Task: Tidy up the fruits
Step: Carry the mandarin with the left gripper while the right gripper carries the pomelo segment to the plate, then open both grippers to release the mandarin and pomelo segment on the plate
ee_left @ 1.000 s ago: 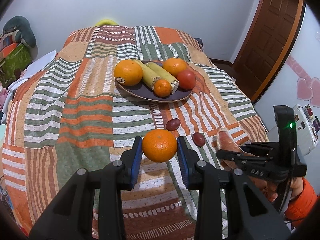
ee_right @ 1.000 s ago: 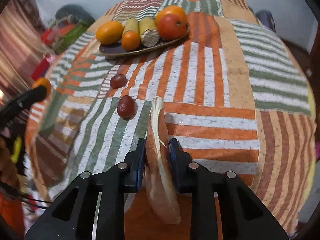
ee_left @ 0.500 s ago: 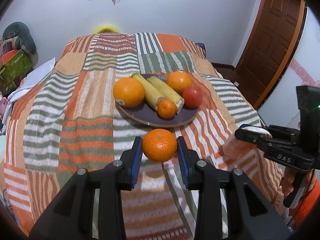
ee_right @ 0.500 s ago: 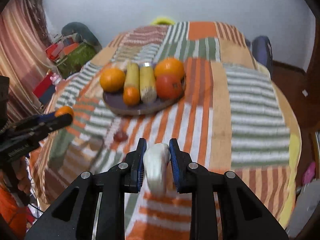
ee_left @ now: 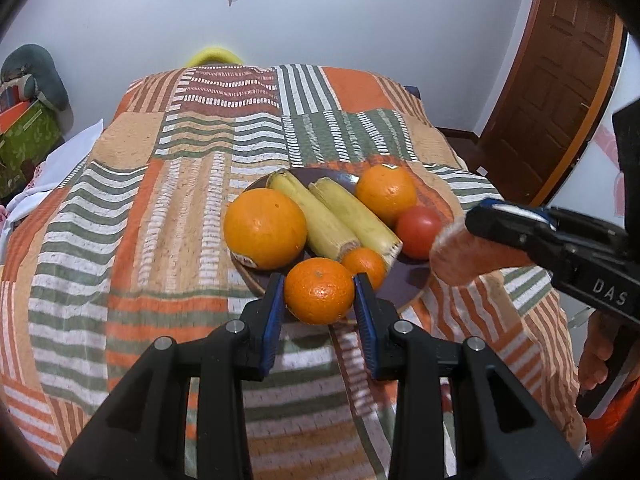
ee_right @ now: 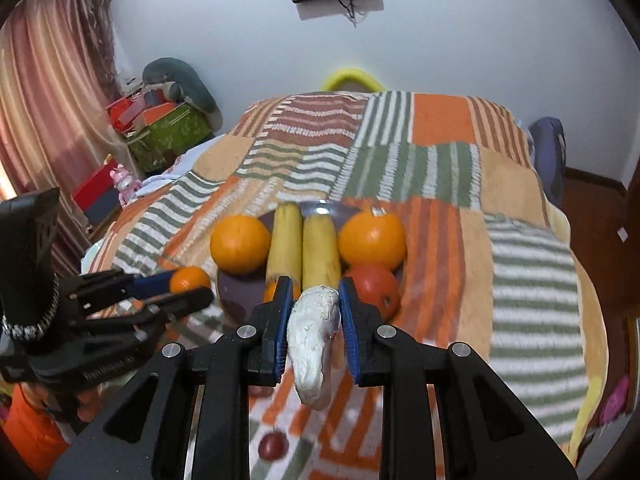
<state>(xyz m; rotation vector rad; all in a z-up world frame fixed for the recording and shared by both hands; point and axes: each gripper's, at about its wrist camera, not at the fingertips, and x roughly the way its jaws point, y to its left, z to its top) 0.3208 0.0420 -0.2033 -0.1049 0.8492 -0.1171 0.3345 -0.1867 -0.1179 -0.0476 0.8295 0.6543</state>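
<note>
A dark plate [ee_left: 404, 284] on the bed holds two big oranges [ee_left: 264, 234], two pale yellow corn-like pieces [ee_left: 332, 224], a red tomato [ee_left: 418, 230] and a small orange [ee_left: 366, 264]. My left gripper [ee_left: 319, 312] is shut on a mandarin [ee_left: 319, 290], held at the plate's near rim. My right gripper [ee_right: 313, 320] is shut on a pale, whitish elongated fruit piece [ee_right: 314, 336], raised near the plate [ee_right: 236, 296]. In the left wrist view that piece [ee_left: 464, 256] hangs by the plate's right side.
A patchwork striped blanket [ee_left: 160, 208] covers the bed. A small dark red fruit [ee_right: 273, 445] lies on it below my right gripper. Boxes and a cushion [ee_right: 168, 120] stand to the left, a wooden door [ee_left: 560, 80] to the right.
Both grippers have moved forward to the plate with their fruit still held. The small dark fruits on the blanket have dropped out of the left wrist view.
</note>
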